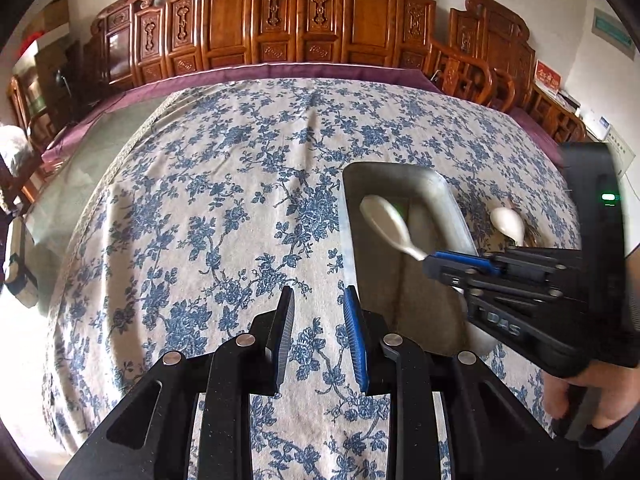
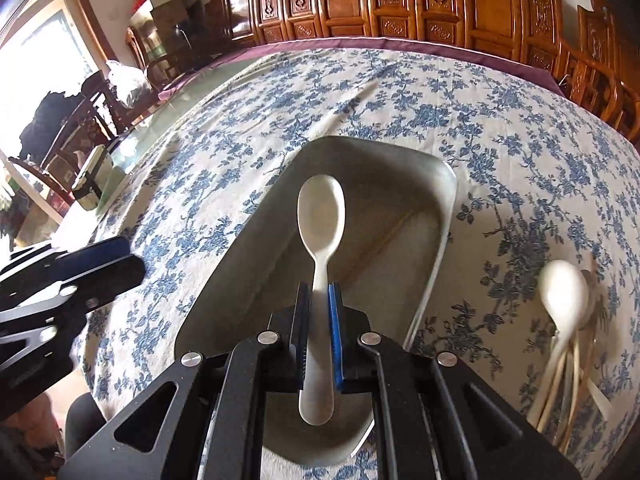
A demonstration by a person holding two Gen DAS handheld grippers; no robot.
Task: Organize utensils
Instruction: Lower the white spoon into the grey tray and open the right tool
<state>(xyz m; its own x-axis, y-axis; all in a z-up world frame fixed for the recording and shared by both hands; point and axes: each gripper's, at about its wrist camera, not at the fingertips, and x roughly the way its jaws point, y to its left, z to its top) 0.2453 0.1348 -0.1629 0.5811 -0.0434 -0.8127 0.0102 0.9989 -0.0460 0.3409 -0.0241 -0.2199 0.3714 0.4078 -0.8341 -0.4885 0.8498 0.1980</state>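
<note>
My right gripper (image 2: 319, 292) is shut on the handle of a white spoon (image 2: 321, 216) and holds it above a grey metal tray (image 2: 436, 240). The same spoon (image 1: 386, 222) and tray (image 1: 452, 204) show in the left wrist view, with the right gripper (image 1: 434, 262) coming in from the right. My left gripper (image 1: 319, 300) is open and empty over the floral tablecloth, just left of the tray. It appears at the left edge of the right wrist view (image 2: 120, 264). A pile of white spoons and chopsticks (image 2: 568, 320) lies on the cloth right of the tray; one such spoon (image 1: 507, 222) shows beyond the tray.
The table has a blue floral cloth (image 1: 208, 200) over a purple one. Carved wooden chairs (image 1: 280, 24) line the far edge. A metal cup (image 2: 92, 180) stands at the table's left edge.
</note>
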